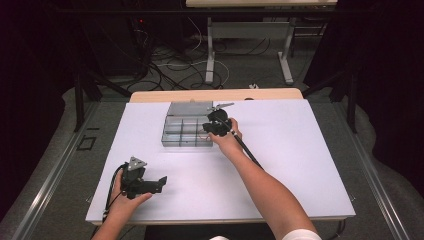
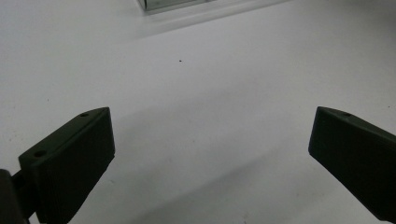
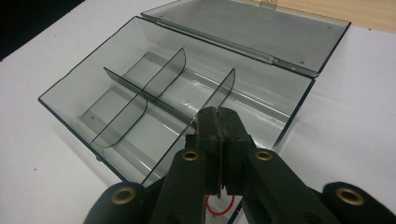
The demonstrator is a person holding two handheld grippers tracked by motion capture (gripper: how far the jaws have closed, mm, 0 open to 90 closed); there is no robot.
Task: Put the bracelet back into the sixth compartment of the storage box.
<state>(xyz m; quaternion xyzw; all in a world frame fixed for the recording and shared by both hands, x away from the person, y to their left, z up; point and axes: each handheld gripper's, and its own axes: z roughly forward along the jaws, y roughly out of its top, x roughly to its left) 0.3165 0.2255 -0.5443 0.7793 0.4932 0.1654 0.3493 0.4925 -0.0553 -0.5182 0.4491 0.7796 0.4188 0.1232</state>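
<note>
right gripper [image 3: 218, 122] jaws pressed together over organizer box [image 3: 154, 93], lower centre, red loop beneath; left gripper [image 2: 210, 154] spread, parked lower left.

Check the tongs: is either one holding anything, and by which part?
The right tongs are shut over the open compartment box; whether they pinch the red loop beneath them cannot be told. The left tongs are open over the bare table, holding nothing.

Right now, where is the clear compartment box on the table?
In the high view, the compartment box lies open at the far middle of the white table, directly left of the right gripper.
</note>
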